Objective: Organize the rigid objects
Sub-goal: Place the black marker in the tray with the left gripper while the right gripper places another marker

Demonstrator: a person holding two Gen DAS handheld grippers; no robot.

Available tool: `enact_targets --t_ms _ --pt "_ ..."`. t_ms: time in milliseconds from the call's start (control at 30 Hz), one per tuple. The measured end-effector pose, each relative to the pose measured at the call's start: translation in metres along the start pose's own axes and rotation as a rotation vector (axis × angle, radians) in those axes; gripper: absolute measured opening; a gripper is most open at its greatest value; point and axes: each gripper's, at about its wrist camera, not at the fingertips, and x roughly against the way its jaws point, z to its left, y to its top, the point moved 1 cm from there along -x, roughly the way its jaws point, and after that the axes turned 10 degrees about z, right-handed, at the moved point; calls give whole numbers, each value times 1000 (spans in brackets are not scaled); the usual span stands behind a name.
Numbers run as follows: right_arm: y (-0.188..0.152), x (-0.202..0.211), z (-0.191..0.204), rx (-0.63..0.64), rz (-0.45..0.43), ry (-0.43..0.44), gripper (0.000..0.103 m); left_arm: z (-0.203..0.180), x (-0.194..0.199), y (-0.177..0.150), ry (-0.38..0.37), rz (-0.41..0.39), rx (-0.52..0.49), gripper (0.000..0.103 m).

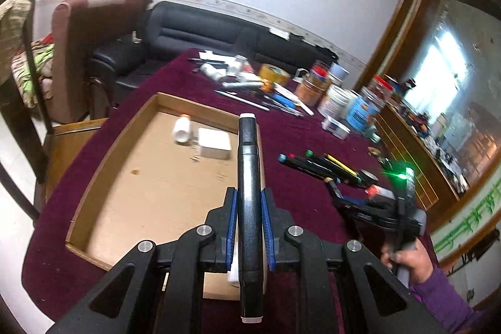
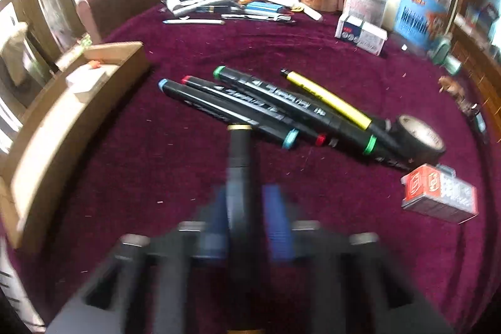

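left claw: your blue pads clamp a black marker with white end caps, held above the shallow brown cardboard tray.
right claw: blurred; pads look closed around a black marker with a gold band.
step: carrying markers to the tray.
next: lower the left marker onto bare tray floor, beside the white box.
far: three black markers wait on the maroon cloth.

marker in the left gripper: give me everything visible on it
The black marker is a long, glossy, plastic-looking barrel with a white band at each end and a seam below the far cap. It points straight ahead, clamped mid-barrel between the left gripper's blue pads, hanging over the near edge of the cardboard tray; nothing else touches it.
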Motion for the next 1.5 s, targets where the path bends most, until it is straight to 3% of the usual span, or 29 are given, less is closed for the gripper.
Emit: enact_targets --t_ms 267,433,600,833,1033,1167,1333,1500 --pt "-3 37 -2 -81 -46 335 14 32 -15 22 76 28 13 15" --pt "19 57 37 -38 -33 495 15 50 -43 42 134 81 -3 15" --pt "47 44 88 -29 42 605 15 67 -78 66 197 141 -33 15" --pt "78 -5 166 -14 182 616 15 92 -135 94 248 246 -35 15" --pt "103 -49 197 -76 250 608 15 113 -154 108 275 274 6 15" --pt "112 -64 213 -80 270 622 15 122 -158 110 241 295 55 17" --pt "119 -78 221 -78 284 609 15 129 -142 107 146 308 127 30" --pt "126 -85 223 -62 271 555 15 126 -100 102 100 199 164 52"
